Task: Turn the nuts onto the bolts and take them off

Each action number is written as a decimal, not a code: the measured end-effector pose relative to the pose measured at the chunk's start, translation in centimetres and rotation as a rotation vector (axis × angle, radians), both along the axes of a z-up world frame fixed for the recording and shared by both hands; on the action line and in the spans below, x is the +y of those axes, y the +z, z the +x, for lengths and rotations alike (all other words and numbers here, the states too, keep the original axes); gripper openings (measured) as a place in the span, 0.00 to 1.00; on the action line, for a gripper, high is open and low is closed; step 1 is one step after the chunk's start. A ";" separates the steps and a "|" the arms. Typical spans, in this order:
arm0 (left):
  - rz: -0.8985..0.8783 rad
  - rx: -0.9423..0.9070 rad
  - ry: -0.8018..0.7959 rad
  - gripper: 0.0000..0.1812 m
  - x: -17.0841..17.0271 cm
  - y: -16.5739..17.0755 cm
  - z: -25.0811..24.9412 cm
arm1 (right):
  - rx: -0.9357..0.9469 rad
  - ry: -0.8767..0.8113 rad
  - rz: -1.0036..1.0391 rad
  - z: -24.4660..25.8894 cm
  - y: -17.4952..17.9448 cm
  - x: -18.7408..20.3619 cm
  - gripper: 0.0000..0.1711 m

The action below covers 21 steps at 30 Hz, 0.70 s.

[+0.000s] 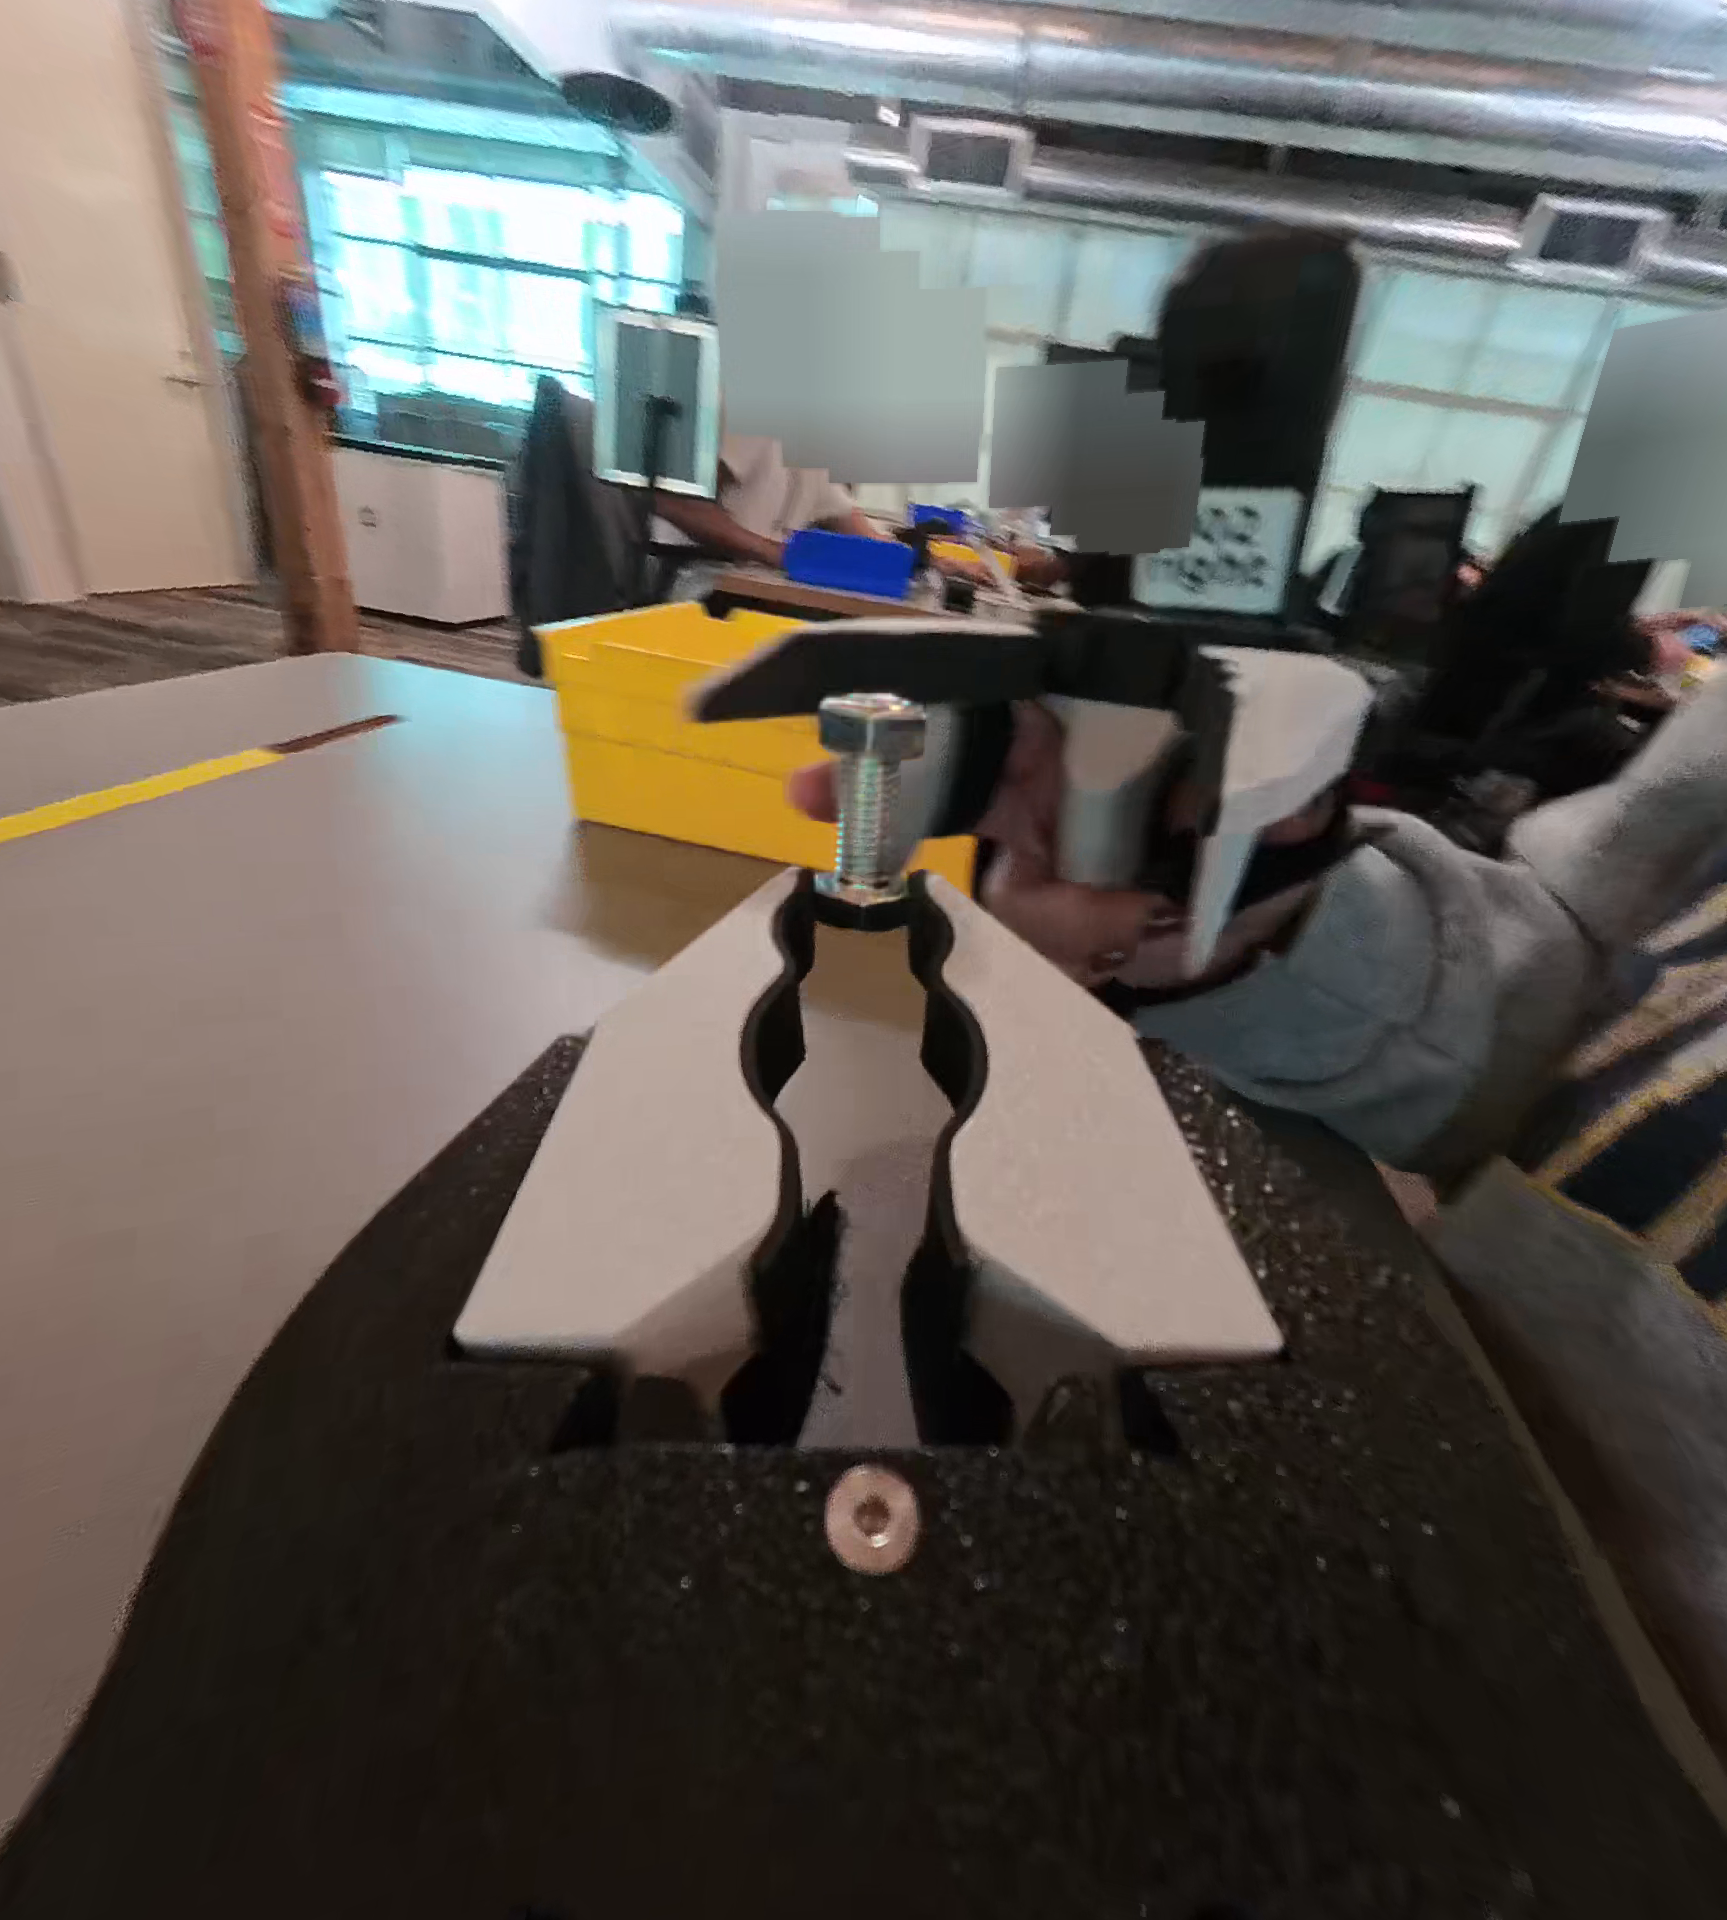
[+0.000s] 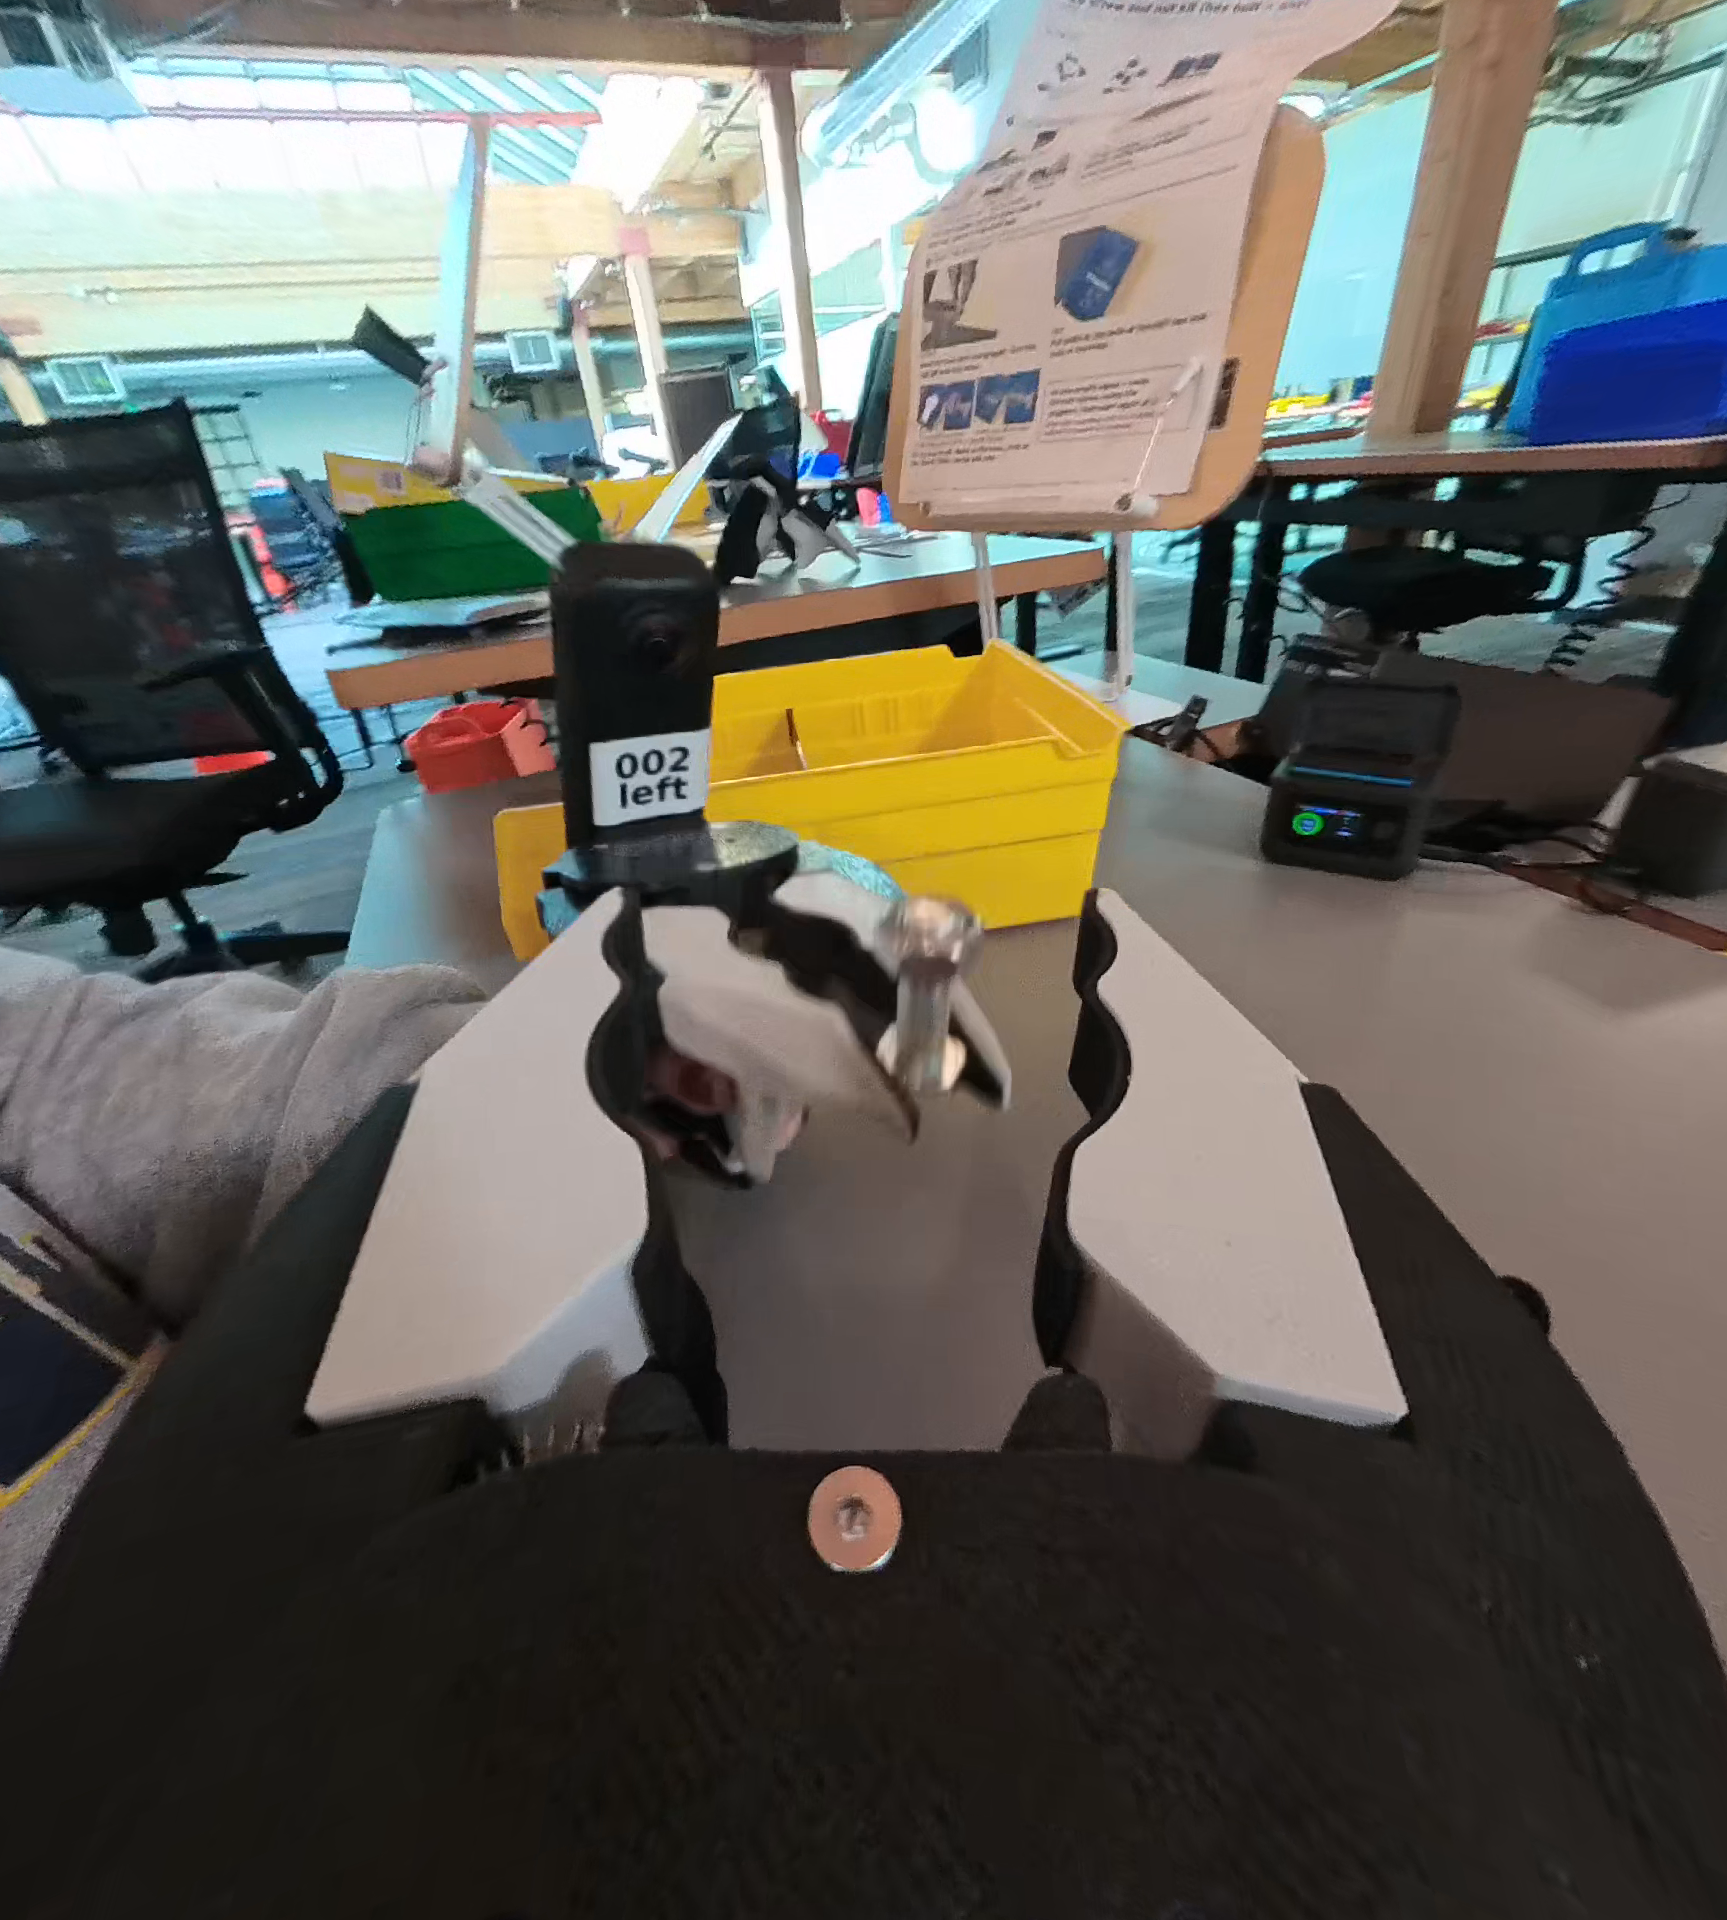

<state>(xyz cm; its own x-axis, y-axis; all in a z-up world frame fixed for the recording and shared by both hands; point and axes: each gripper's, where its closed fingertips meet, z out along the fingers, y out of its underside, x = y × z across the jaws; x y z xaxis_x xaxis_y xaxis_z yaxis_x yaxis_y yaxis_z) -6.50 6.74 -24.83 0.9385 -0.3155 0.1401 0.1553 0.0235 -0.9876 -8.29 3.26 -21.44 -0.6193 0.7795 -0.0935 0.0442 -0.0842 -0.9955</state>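
Observation:
My left gripper (image 1: 861, 902) is shut on a silver nut (image 1: 860, 887) at its fingertips. A silver bolt (image 1: 869, 795) stands upright in that nut, hex head on top. In the right wrist view the bolt (image 2: 926, 987) and the left gripper's white fingers (image 2: 797, 1039) sit between my right gripper's fingers. My right gripper (image 2: 859, 925) is open wide and empty, its jaws on either side of the bolt without touching it. In the left wrist view one of its dark-edged fingers (image 1: 869, 660) lies just above the bolt head.
A yellow bin (image 1: 672, 748) stands on the grey table (image 1: 215, 1039) behind the grippers; it also shows in the right wrist view (image 2: 921, 769). A small black device (image 2: 1358, 810) and a document stand (image 2: 1098, 312) are at the right. A grey sleeve (image 1: 1410, 987) is close by. About 4 cm separates my left fingertips from my right.

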 end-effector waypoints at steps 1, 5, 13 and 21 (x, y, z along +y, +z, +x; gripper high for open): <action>-0.010 0.015 -0.044 0.09 0.2 -0.2 1.1 | -0.009 0.024 0.007 -0.2 -0.1 -0.5 0.49; -0.003 -0.017 0.005 0.09 -0.1 -0.1 -0.3 | -0.061 0.123 0.031 1.3 -0.9 -1.4 0.49; -0.025 -0.033 -0.153 0.09 0.2 -0.5 2.4 | -0.034 0.119 0.045 0.7 -0.3 -1.1 0.49; 0.034 -0.168 -0.051 0.08 -1.4 0.5 -1.8 | -0.011 0.187 0.010 3.9 0.4 0.2 0.42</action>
<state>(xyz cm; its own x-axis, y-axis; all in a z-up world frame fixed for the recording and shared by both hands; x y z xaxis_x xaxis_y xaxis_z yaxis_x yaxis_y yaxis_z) -8.27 5.32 -24.32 0.8857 -0.3689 0.2818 0.3195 0.0440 -0.9466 -4.36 3.49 -20.99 -0.7527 0.6516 -0.0939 0.0690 -0.0638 -0.9956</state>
